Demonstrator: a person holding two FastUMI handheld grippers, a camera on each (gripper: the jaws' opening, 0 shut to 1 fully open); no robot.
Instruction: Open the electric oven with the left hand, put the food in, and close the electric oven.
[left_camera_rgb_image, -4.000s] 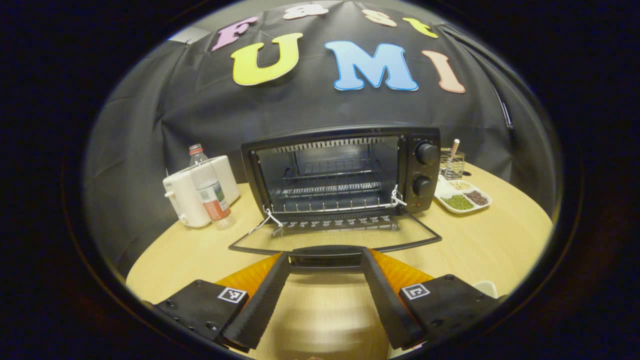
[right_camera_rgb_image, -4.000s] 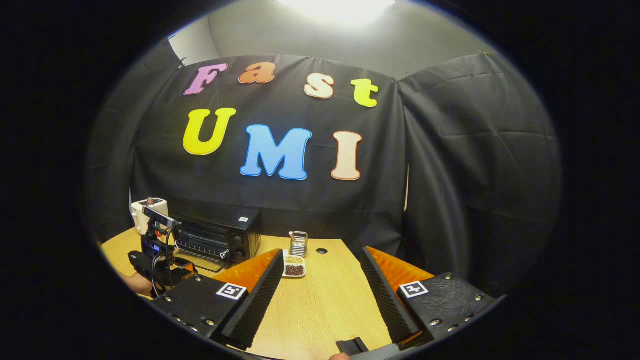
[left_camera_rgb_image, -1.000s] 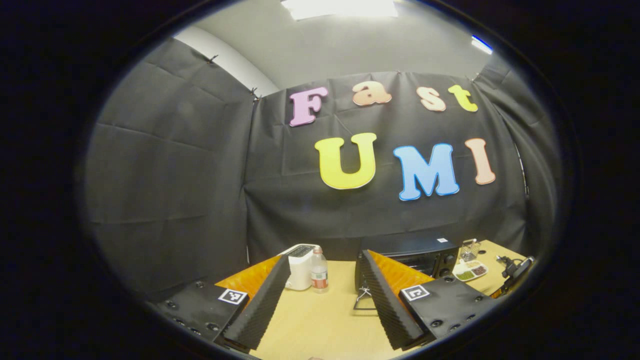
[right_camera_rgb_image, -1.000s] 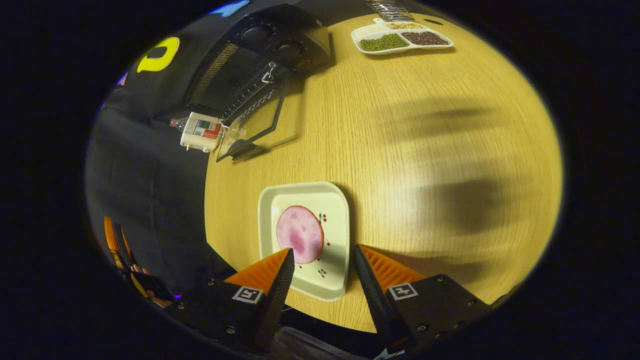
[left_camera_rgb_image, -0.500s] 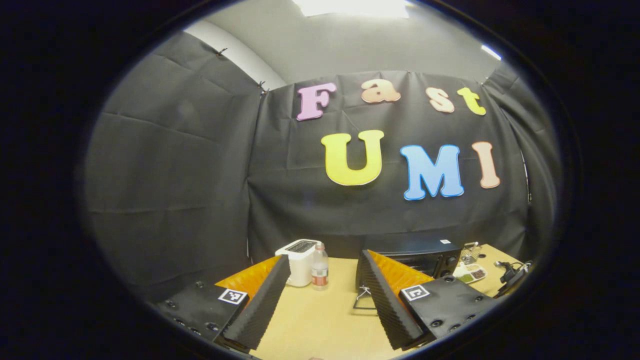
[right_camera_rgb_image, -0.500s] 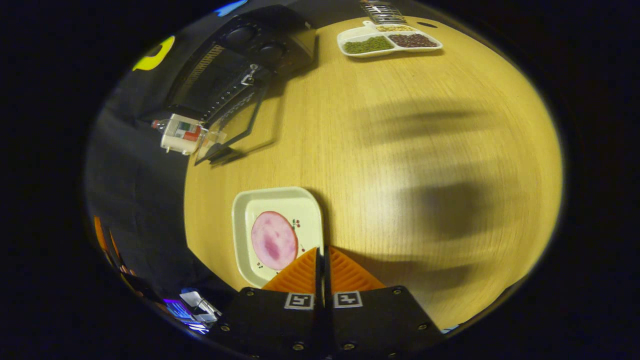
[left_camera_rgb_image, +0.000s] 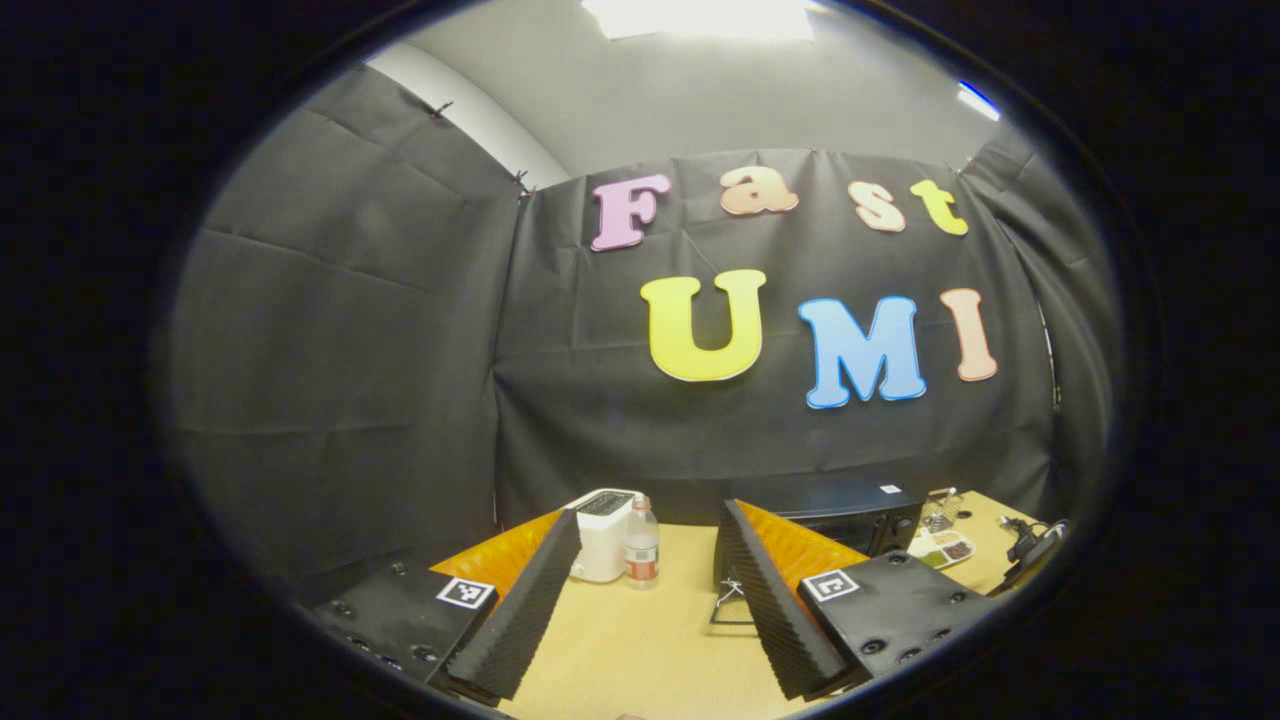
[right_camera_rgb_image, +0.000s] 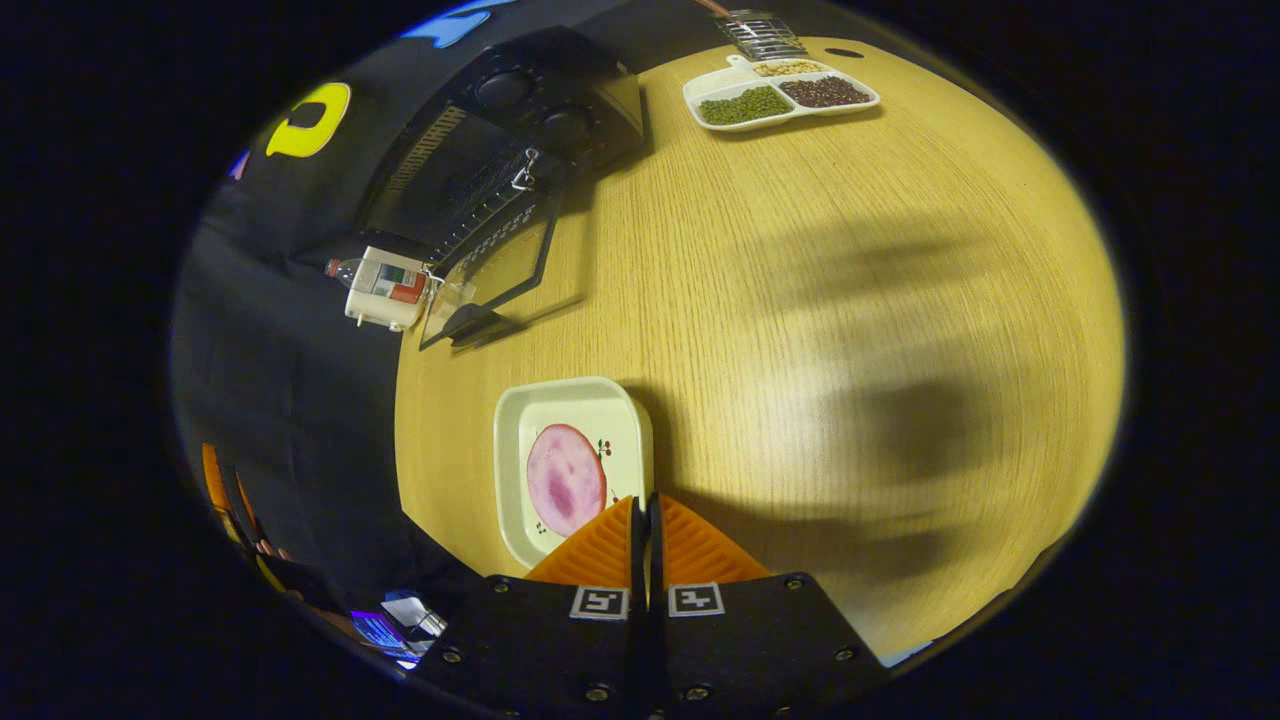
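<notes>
Cream plate (right_camera_rgb_image: 560, 408) w/ ham slice (right_camera_rgb_image: 565, 478), lower left: right gripper (right_camera_rgb_image: 646, 520) jaws now pinched on plate's rim, were apart 1 s ago. Oven (right_camera_rgb_image: 520, 130) door (right_camera_rgb_image: 495, 265) down, upper left. Left gripper (left_camera_rgb_image: 648, 590) jaws wide, empty. Lift next.

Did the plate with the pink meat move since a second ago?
Cannot tell. The plate sits at about the same spot near the table edge; its small shift matches the oven's, so the camera moved.

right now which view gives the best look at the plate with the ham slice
The right gripper view: it looks down on the plate with the ham slice lying on it, near the table edge, and the right hand-held gripper shut on the plate's rim. The left gripper view faces the booth wall instead.
</notes>
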